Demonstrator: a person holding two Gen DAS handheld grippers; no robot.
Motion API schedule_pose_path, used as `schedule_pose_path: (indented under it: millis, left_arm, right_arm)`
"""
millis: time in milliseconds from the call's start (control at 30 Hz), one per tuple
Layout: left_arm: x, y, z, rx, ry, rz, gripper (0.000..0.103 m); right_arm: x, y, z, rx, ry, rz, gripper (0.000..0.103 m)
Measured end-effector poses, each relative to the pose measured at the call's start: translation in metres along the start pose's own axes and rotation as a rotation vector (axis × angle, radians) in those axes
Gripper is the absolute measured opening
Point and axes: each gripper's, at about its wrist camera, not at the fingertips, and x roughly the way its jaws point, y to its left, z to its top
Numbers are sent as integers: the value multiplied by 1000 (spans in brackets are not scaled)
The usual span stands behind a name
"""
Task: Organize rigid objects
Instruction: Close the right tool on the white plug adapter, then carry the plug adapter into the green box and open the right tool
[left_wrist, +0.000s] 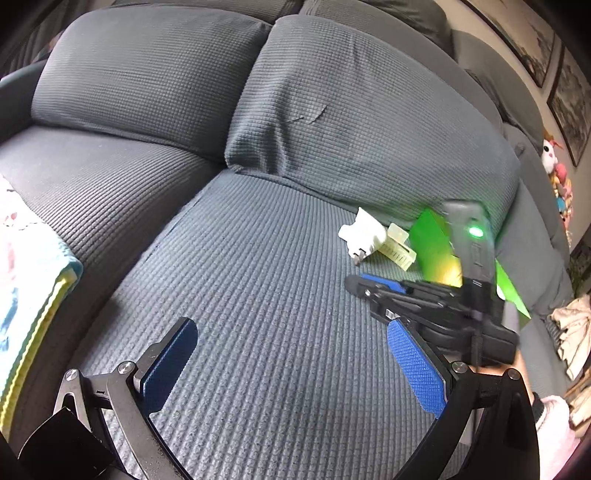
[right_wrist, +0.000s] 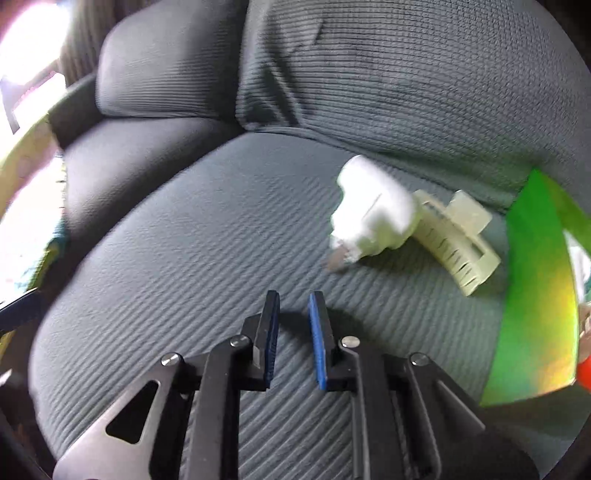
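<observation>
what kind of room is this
Most likely a home living room. A grey fabric sofa with back cushions fills the view, framed pictures hang on the wall, and a plush toy sits at the sofa's far end.

Grey ribbed sofa seat cushion (left_wrist: 258, 295), white plug adapter (left_wrist: 360, 234) lying on it near the backrest, prongs toward the front, pale yellow hair claw clip (left_wrist: 399, 247) touching its right side, green glossy box (left_wrist: 432, 243) just right of the clip
</observation>
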Motion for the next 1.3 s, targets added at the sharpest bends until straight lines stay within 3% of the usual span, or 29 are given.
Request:
schedule_pose_path:
  millis: [33, 67, 100, 167, 200, 300, 500, 567, 633, 667, 700, 833, 933, 1067, 1200, 1300]
  left_arm:
    - [-1, 2, 0, -5, -1, -2, 102]
    - [-1, 3, 0, -8, -1, -4, 102]
    - [0, 4, 0, -9, 0, -5, 102]
    - [0, 4, 0, -4, 1, -5, 102]
    - [0, 4, 0, -1, 0, -4, 102]
    - [2, 7, 0, -3, 2, 2, 102]
    - [6, 15, -1, -19, 14, 9, 102]
    - [9, 17, -2, -23, 21, 5, 102]
    - [11, 16, -3, -21, 25, 9, 102]
    - [12, 16, -4, -21, 26, 11, 102]
    - [13, 15, -5, -23, 29, 10, 102]
    - [15, 12, -8, -20, 28, 12, 102]
    - [15, 11, -10, -18, 32, 4, 102]
    - [18, 3, -10, -1, 64, -75, 102]
    - [34, -32, -30, 131, 194, -226, 102]
    - [43, -62, -45, 219, 244, -274, 102]
  right_arm:
    - [-7, 2, -1, 0, -15, -5, 16]
    - [-14, 6, -4, -2, -32, -22, 29]
    - [-20, 5, -3, 1, -54, -43, 60]
    - [-40, 10, -1, 28, -152, -89, 99]
    - [-46, 11, 3, 33, -198, -96, 102]
    - [-42, 13, 21, 21, -212, -129, 100]
    - [-2, -5, 45, 20, -91, -136, 85]
    - [5, -4, 51, -3, -78, -186, 84]
    - [11, -7, 55, -16, -58, -187, 74]
    - [16, -8, 53, -25, -26, -208, 60]
    - [20, -10, 51, -28, 2, -217, 55]
    - [13, -18, 46, 26, -21, -167, 52]
    - [-8, -19, 34, 73, -36, -89, 51]
    - [-46, -6, -2, 66, -48, -17, 51]
    - [-93, -26, -47, 191, -37, 60, 51]
    - [-106, -46, -77, 295, -3, 125, 51]
